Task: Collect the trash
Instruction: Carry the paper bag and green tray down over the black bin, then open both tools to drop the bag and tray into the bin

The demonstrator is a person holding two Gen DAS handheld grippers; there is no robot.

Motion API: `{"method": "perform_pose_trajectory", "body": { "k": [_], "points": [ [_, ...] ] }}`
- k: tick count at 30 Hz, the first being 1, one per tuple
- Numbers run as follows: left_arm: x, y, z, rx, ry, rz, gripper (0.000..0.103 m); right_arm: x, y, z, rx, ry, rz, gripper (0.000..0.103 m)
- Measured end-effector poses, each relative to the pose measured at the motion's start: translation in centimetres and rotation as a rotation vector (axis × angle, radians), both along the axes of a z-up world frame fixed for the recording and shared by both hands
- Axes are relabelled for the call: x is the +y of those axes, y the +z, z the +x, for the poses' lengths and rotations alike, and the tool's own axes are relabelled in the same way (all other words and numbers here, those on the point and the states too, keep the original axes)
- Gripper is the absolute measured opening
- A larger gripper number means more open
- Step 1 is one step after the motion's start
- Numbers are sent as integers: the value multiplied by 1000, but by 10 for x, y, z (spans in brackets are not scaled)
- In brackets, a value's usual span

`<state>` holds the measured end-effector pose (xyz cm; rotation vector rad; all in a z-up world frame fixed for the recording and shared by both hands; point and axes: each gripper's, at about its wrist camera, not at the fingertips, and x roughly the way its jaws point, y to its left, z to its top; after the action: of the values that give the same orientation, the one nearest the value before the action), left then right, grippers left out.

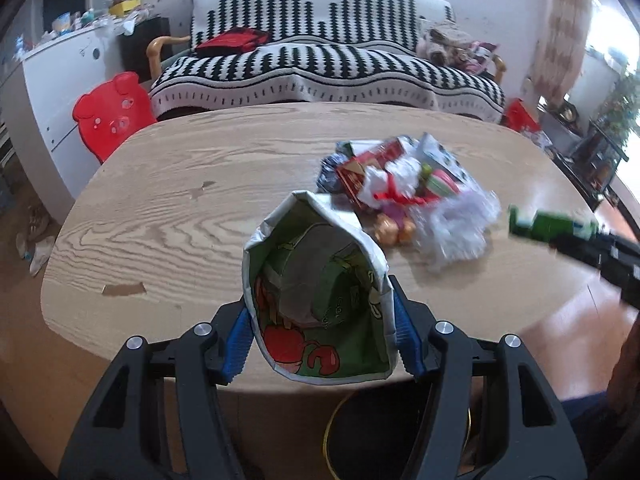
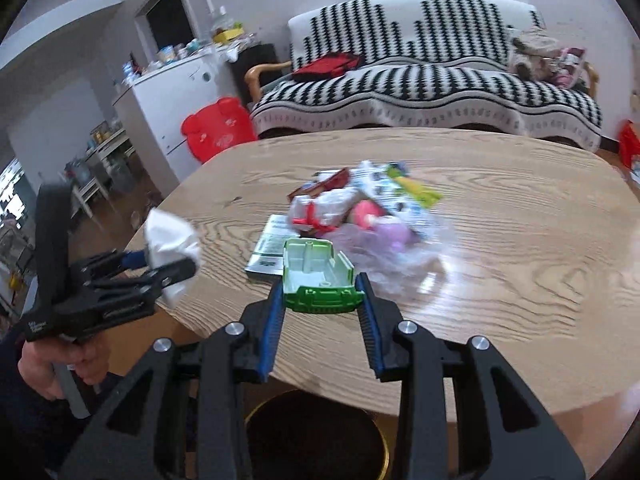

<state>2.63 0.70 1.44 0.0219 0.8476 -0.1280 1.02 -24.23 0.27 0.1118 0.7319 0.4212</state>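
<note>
My left gripper (image 1: 320, 300) is shut on an opened snack bag (image 1: 316, 280), silver-edged with green and red print, held upright over the near edge of the wooden table (image 1: 160, 220). From the right wrist view the same bag (image 2: 170, 236) looks white and crumpled in the left gripper (image 2: 168, 264). My right gripper (image 2: 320, 284) is shut on a green plastic piece (image 2: 316, 268), lifted above the table. It shows blurred at the right (image 1: 540, 222). A trash pile (image 1: 400, 188) of wrappers and clear plastic lies mid-table (image 2: 360, 208).
A dark bin with a yellow rim (image 2: 384, 452) stands below the table's near edge (image 1: 330, 432). A flat green-white packet (image 2: 268, 250) lies beside the pile. Beyond the table are a black-and-white sofa (image 1: 320, 60), a red pig-shaped stool (image 1: 108, 116) and a white cabinet (image 1: 60, 76).
</note>
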Motion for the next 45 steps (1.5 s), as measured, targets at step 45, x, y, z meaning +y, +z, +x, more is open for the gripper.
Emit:
{"method": "perform_pose_trajectory", "body": {
  "k": [45],
  "points": [
    [-58, -165, -84, 565, -159, -102, 60, 35, -138, -72, 552, -2, -99, 36]
  ]
}}
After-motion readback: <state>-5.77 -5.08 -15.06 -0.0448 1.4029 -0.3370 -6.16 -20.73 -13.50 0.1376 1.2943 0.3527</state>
